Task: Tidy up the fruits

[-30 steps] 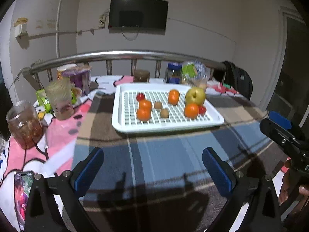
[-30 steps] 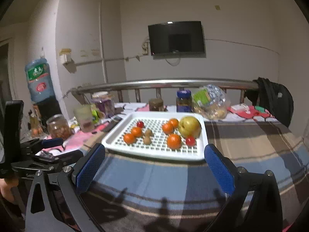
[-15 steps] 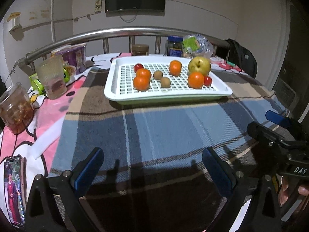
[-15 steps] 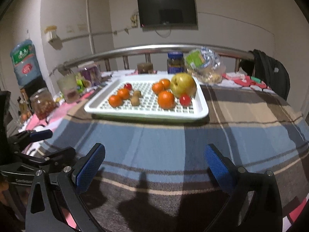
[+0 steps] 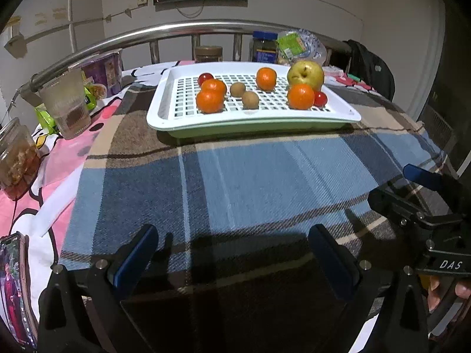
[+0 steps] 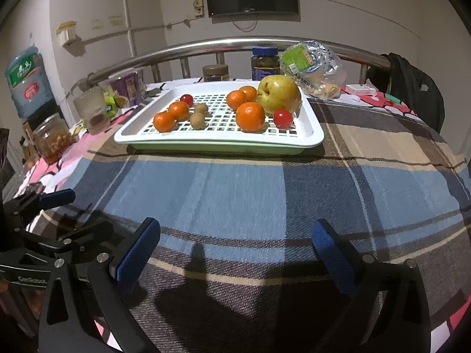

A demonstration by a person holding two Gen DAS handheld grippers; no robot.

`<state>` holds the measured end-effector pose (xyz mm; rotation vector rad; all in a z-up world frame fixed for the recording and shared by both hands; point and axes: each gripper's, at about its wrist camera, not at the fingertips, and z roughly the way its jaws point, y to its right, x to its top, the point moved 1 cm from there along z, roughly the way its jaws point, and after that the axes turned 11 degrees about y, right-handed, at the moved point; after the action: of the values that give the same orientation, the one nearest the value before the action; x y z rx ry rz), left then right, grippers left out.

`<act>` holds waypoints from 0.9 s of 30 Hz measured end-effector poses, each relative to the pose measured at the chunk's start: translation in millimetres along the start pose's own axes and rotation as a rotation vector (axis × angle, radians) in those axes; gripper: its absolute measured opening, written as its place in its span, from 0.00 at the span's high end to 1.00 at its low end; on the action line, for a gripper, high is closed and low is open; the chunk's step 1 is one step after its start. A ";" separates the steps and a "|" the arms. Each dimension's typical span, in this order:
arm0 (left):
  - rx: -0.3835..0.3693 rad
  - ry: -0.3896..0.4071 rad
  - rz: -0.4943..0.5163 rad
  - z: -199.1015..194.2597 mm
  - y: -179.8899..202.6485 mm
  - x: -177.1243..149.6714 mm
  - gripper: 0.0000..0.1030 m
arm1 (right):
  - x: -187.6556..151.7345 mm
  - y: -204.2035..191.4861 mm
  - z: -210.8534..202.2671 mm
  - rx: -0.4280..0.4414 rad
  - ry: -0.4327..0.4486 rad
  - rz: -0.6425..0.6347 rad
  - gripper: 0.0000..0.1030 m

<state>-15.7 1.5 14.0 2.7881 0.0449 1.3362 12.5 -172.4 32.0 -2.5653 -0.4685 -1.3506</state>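
A white slotted tray (image 5: 164, 104) (image 6: 312, 123) stands on the plaid blanket at the far side. It holds a yellow-green pear (image 5: 305, 73) (image 6: 279, 94), several oranges (image 5: 209, 100) (image 6: 250, 116), two brown kiwis (image 5: 250, 99) (image 6: 197, 119) and two red tomatoes (image 5: 320, 98) (image 6: 283, 118). My left gripper (image 5: 235, 253) is open and empty, low over the blanket well short of the tray. My right gripper (image 6: 235, 247) is open and empty, also short of the tray; it shows at the right of the left wrist view (image 5: 424, 203).
A steel rail (image 5: 206, 28) runs behind the tray, with jars (image 6: 265, 63) and a snack bag (image 6: 312, 64) by it. A glass cup (image 5: 69, 103), a glass jar (image 5: 16, 158) and a phone (image 5: 13, 288) lie at the left. A black backpack (image 6: 412, 85) hangs at the right.
Both grippers have tilted down and moved forward toward the tray, which now looks larger and nearer. Both stay open and empty. The fruits have not moved.
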 end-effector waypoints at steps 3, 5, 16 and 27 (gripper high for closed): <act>0.008 -0.014 0.010 4.6 0.9 -1.1 0.00 | -3.1 0.9 6.6 -0.016 -0.028 -0.007 0.00; 0.012 -0.024 0.012 7.9 0.9 -1.9 0.00 | -5.5 2.7 11.6 -0.021 -0.049 -0.003 0.00; 0.026 -0.070 0.018 22.6 0.9 -6.3 0.00 | -17.3 4.0 33.7 -0.043 -0.175 -0.001 0.00; 0.037 -0.081 0.029 25.1 2.5 -7.5 0.00 | -17.7 2.5 35.7 -0.068 -0.188 -0.021 0.00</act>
<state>-0.8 -2.1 -7.4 2.8817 0.0266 1.2396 31.2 -166.5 -2.8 -2.7652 -0.4898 -1.1552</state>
